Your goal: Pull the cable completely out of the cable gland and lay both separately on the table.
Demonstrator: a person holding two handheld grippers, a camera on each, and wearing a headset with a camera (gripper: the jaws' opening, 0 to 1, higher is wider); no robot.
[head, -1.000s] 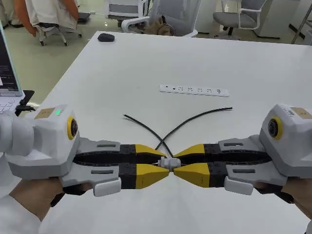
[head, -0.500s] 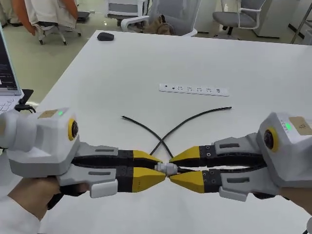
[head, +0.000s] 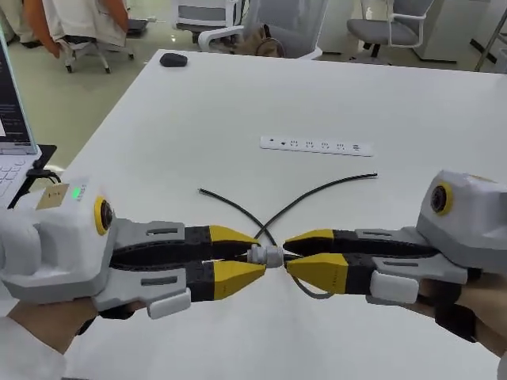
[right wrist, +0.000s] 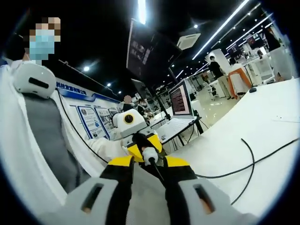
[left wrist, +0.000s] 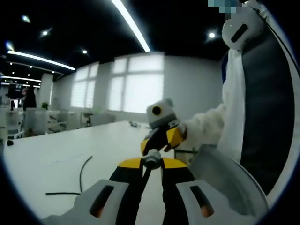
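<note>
The left gripper (head: 257, 253) is clenched on the white cable gland (head: 267, 256), holding it just above the near part of the table (head: 380, 103). Just to the right, the right gripper (head: 287, 253) looks clamped on the black cable (head: 317, 190) where it leaves the gland. The cable's free ends lie crossed on the table farther off. The pull-out is in hand and the cable is not yet free. Next, the grippers should draw apart, left and right, along the gland's axis.

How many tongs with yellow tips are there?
2. The left tongs reach in from the left, shut on the cable gland. The right tongs reach in from the right, shut on the black cable beside it. Neither is hidden.
</note>
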